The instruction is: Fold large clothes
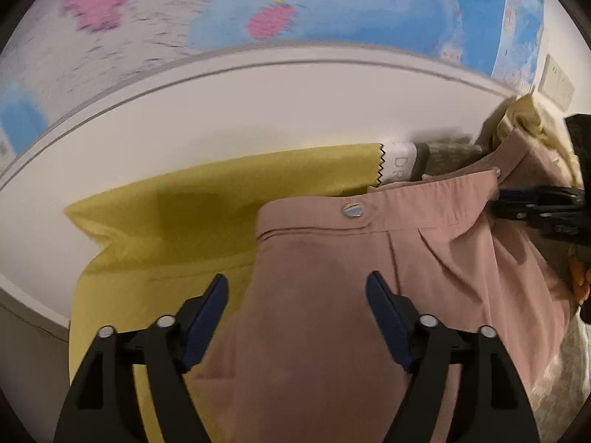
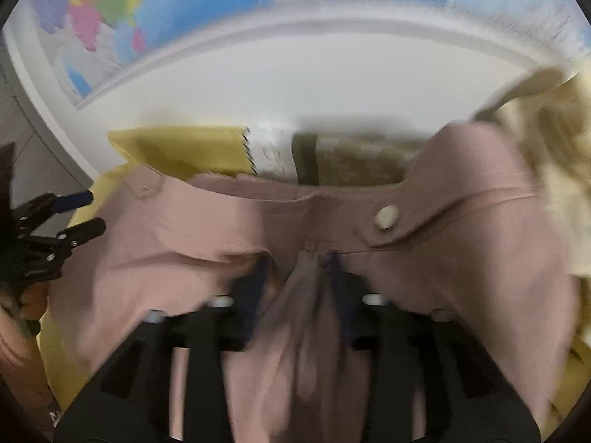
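Left wrist view: left gripper (image 1: 295, 295) with jaws spread wide, blue pads apart, nothing clamped; hovering over pink trousers (image 1: 314, 313), contact with the cloth not determinable. Trousers spread flat beneath and ahead of the fingers, waistband (image 1: 369, 203) running across the middle of frame, silver button (image 1: 352, 209) fastened on its tab. Partly overlying a yellow cloth (image 1: 166, 221) to the left, the cloth lying on a white table (image 1: 258, 110) and hanging over the near edge. Beyond the waistband, a white label card (image 1: 397, 162) and a dark patterned fabric (image 1: 448, 153) beside the cloth's zigzag-cut edge. Right gripper (image 1: 506, 199) at the right end of the waistband, state there not readable. Coloured wall map (image 1: 332, 0) behind the table, blurred. Right wrist view, heavily blurred: right gripper (image 2: 297, 269) with jaws partly apart, a raised fold of the pink trousers (image 2: 306, 313) standing between the pads; whether the pads press on it cannot be told. A second, pale button (image 2: 386, 217) on the waistband just ahead. Pale yellow garment (image 2: 546, 129) bunched at the right. Left gripper (image 2: 92, 214) visible at far left, fingers apart.
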The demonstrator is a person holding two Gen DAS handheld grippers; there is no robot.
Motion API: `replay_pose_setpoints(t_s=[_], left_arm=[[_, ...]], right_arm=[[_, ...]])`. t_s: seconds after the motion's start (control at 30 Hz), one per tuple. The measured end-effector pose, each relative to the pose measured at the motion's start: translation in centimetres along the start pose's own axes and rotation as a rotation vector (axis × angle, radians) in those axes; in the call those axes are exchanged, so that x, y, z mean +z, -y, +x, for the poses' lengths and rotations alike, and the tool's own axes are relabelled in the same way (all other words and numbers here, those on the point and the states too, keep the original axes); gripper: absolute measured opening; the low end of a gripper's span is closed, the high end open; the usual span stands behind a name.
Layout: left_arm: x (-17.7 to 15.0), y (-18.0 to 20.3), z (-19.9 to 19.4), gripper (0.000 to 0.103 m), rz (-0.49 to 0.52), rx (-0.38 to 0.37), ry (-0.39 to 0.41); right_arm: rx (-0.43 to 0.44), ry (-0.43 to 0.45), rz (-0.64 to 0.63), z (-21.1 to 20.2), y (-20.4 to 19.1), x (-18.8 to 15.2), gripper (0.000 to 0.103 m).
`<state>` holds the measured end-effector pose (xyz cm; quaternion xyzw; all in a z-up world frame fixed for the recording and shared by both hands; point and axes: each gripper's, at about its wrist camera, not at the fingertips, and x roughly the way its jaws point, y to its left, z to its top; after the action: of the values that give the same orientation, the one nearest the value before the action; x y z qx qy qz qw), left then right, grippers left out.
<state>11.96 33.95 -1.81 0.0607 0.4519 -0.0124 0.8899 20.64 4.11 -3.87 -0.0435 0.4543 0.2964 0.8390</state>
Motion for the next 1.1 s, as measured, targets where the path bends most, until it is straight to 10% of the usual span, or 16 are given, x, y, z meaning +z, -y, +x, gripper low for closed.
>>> replay_pose_setpoints(t_s=[0.27, 0.53, 0.7, 0.77, 0.83, 0.87, 1.1], left_arm=[[-6.7, -5.2, -4.3, 0.091, -0.122, -0.100, 0.030], [-11.6, -5.8, -3.8, 0.096, -0.221, -0.355, -0.005], [-11.1, -3.0, -1.3, 0.096, -0.188, -0.352, -0.079], [-10.6, -2.1, -0.6, 0.096, -0.203, -0.325, -0.067], [-10.0, -1.1, -0.4, 0.081, -0.217, -0.305, -0.052], [-9.9, -0.8, -0.5, 0.057, -0.230, -0.279, -0.045], [-11.9, -3.4, -4.6, 0.027, -0.387, -0.404, -0.015]], right_arm=[[0.064, 0.204, 0.062, -11.6, 4.5, -6.6, 0.092], [0.206, 0.066, 0.350, -9.8, 10.2, -16.2, 0.098], [0.200, 0.098, 0.302, -8.0, 8.7, -15.7, 0.098], [0.216, 0.107, 0.274, -7.5, 8.2, -15.4, 0.092], [0.245, 0.082, 0.262, -7.0, 7.8, -15.2, 0.039], [0.303, 0.064, 0.264, -6.9, 7.6, -15.1, 0.030], [0.400, 0.129, 0.190, -14.2, 4.9, -15.6, 0.016]])
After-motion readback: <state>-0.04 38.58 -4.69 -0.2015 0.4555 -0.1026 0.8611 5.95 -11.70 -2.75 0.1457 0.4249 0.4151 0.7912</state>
